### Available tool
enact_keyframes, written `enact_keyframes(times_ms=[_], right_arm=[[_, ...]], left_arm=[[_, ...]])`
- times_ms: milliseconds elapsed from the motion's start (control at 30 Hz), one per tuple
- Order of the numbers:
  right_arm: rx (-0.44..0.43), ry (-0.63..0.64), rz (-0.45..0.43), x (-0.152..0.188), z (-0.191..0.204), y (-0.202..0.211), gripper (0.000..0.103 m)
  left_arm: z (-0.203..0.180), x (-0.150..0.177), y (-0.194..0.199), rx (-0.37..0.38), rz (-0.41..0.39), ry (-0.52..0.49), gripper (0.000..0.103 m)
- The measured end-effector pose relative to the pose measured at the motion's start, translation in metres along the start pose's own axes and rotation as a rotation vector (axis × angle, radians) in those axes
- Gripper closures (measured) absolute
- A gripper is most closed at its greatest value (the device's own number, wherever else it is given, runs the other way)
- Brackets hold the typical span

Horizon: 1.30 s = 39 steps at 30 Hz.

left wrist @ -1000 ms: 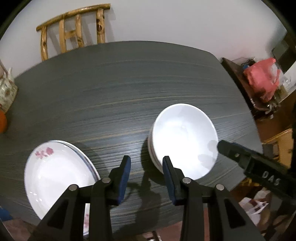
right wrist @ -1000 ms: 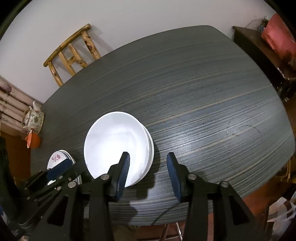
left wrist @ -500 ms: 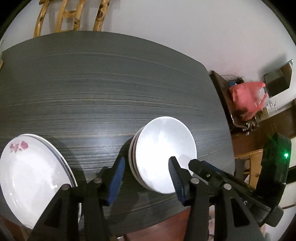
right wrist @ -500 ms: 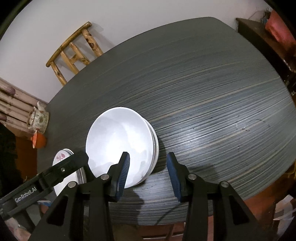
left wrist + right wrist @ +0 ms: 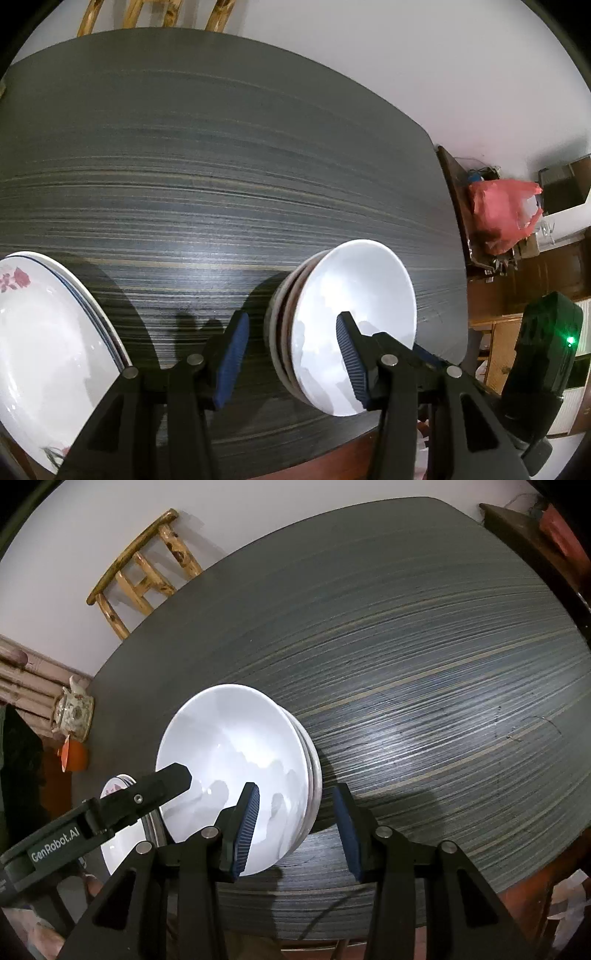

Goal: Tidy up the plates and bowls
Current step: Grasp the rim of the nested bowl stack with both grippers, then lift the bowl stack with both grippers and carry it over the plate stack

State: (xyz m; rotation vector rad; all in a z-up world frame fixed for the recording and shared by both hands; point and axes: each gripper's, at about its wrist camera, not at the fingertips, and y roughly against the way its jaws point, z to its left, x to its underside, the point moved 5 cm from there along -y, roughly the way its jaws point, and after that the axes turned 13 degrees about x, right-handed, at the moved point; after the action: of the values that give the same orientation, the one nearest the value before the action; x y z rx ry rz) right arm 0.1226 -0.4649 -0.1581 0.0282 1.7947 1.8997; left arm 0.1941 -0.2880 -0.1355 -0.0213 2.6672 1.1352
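Left claw (image 5: 291, 354) and right claw (image 5: 295, 825) part-open, empty, each astride one rim of the white bowl stack (image 5: 343, 325) at lower centre on the dark surface (image 5: 184, 166); best closed together, evenly, lifting level, clear of plates (image 5: 48, 339) lower left.

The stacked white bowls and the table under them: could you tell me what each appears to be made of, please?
The stacked white bowls look like glazed ceramic or porcelain: plain white, with soft glossy reflections inside; melamine cannot be ruled out. The table looks like dark wood veneer or laminate with a smooth, semi-gloss finish: fine parallel grain lines run across it and a pale sheen shows near the bowls.
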Motion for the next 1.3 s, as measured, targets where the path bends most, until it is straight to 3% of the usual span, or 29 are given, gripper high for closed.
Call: enact_keyframes(times_ms=[200, 533, 633, 700, 767, 1300], right_arm=[[0.002, 0.012, 0.015, 0.0, -0.001, -0.009, 0.065], [-0.011, -0.002, 0.019, 0.001, -0.001, -0.018, 0.082], [-0.021, -0.017, 0.023, 0.0, -0.002, -0.02, 0.082], [-0.022, -0.018, 0.025, -0.001, -0.002, -0.02, 0.082], [-0.021, -0.016, 0.022, -0.002, -0.003, -0.02, 0.082], [-0.026, -0.008, 0.004, -0.006, -0.002, -0.024, 0.078]], left_arm=[[0.01, 0.002, -0.004, -0.009, 0.001, 0.015, 0.053], [0.006, 0.003, -0.027, -0.015, 0.013, 0.012, 0.055], [0.007, 0.003, -0.03, -0.013, 0.017, 0.01, 0.055], [0.006, 0.004, -0.033, -0.005, 0.025, 0.006, 0.07], [0.007, 0.006, -0.037, -0.014, 0.039, 0.003, 0.075], [0.007, 0.014, -0.038, -0.02, 0.019, -0.019, 0.074]])
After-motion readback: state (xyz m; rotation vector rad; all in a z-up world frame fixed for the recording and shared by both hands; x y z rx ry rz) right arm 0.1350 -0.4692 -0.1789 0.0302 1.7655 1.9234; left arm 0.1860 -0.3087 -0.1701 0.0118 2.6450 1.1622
